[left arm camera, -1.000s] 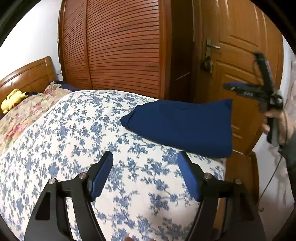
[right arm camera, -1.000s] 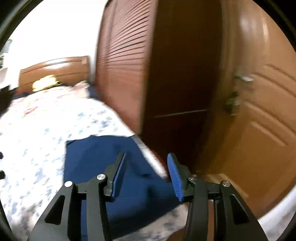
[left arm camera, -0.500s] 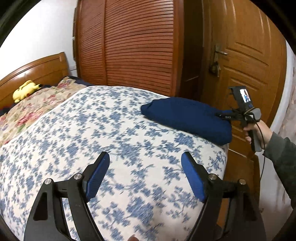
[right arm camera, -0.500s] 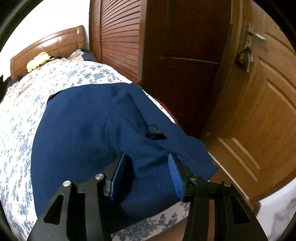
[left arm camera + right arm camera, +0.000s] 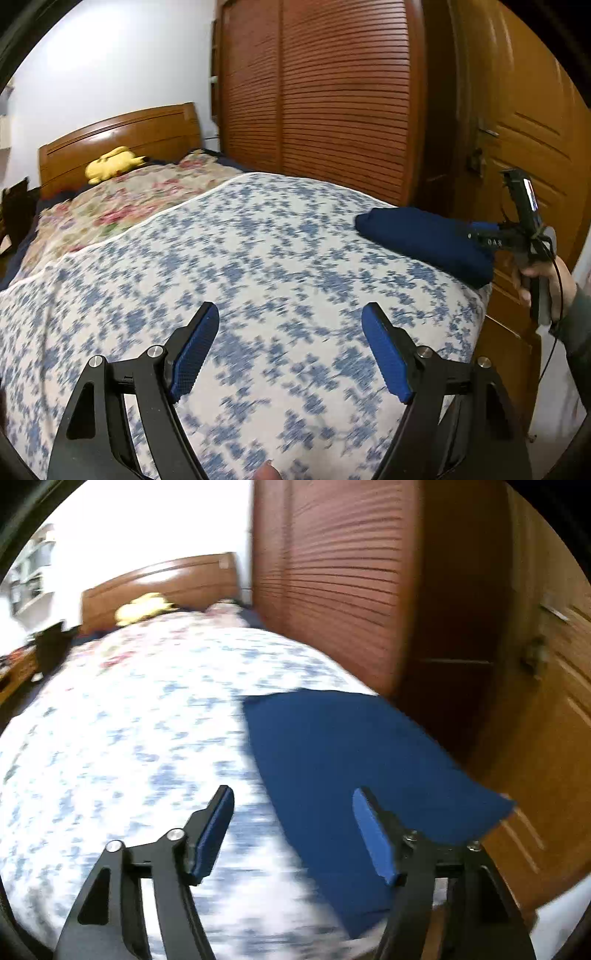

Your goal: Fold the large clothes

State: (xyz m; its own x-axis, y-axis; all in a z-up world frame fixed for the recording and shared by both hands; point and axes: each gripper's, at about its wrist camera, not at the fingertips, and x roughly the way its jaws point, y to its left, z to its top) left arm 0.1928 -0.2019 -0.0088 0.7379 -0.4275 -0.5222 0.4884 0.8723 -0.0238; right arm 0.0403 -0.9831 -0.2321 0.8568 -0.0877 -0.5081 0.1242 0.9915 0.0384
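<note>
A folded navy blue garment (image 5: 424,236) lies at the right corner of the bed, near its edge; it also shows in the right wrist view (image 5: 351,760). My left gripper (image 5: 291,350) is open and empty above the blue-flowered bedspread (image 5: 240,266), well to the left of the garment. My right gripper (image 5: 293,830) is open and empty, over the garment's left edge. In the left wrist view the right gripper (image 5: 480,230) sits at the garment's right end, held by a hand.
A wooden headboard (image 5: 122,136), a yellow plush toy (image 5: 110,162) and a pink-flowered cover (image 5: 129,199) lie at the far end of the bed. A slatted wardrobe (image 5: 325,92) and a wooden door (image 5: 524,122) stand close on the right.
My right gripper has opened wider and drawn back and to the left off the garment. My left gripper's view has swung left, showing more of the bed.
</note>
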